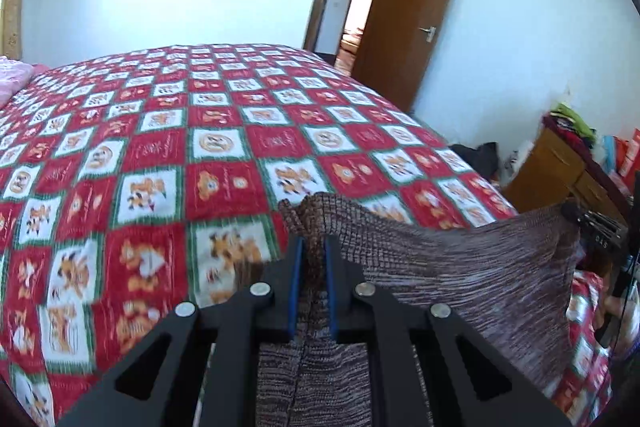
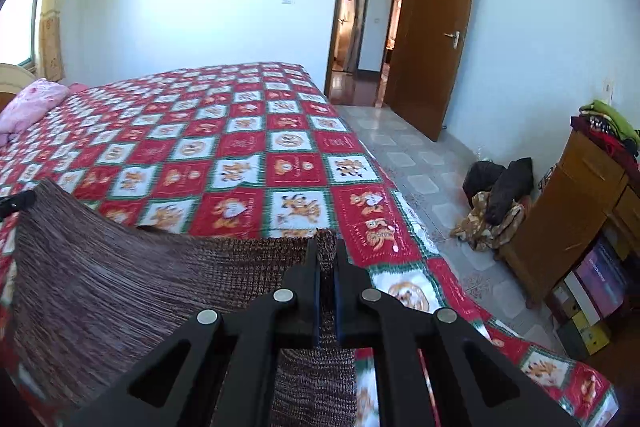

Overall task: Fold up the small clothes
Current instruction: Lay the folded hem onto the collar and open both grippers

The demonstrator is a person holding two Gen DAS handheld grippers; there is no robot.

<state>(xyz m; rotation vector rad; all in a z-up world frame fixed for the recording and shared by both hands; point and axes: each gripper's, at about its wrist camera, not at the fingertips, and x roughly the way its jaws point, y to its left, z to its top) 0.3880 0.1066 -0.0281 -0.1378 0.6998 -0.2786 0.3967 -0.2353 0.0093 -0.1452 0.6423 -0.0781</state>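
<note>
Both grippers have a bite on the brown knit garment (image 1: 460,267) right now, 1 corner each. The left gripper (image 1: 314,247) is clamped down narrow with a bunched-up wad of the ribbed hem sticking out between its blue pads (image 1: 295,287). The right gripper (image 2: 327,255) is pinched nearly flat on the opposite corner, with only a thin bit of knit poking past the tips. The garment spans between the 2, edge raised, the rest draping down onto the red checked cartoon bedspread (image 1: 160,147) at the near edge of the bed.

What I'd worry about from here:

- The right side's hold looks shallow. If the 2 hands pull apart to tension the edge, that corner could slide out and the whole thing flops.
- The left side grabbed a thick bunch, probably more than 1 layer, so the fold may come out lumpy or crooked on that end.
- It's a stretchy knit, so uneven pull means a skewed edge when it's laid down.
- The bedspread is soft fabric too. Dragging the hanging part across it could ruck both up.
- The near bed edge is close, so slack may slip off toward the tiled floor (image 2: 420,167).
</note>
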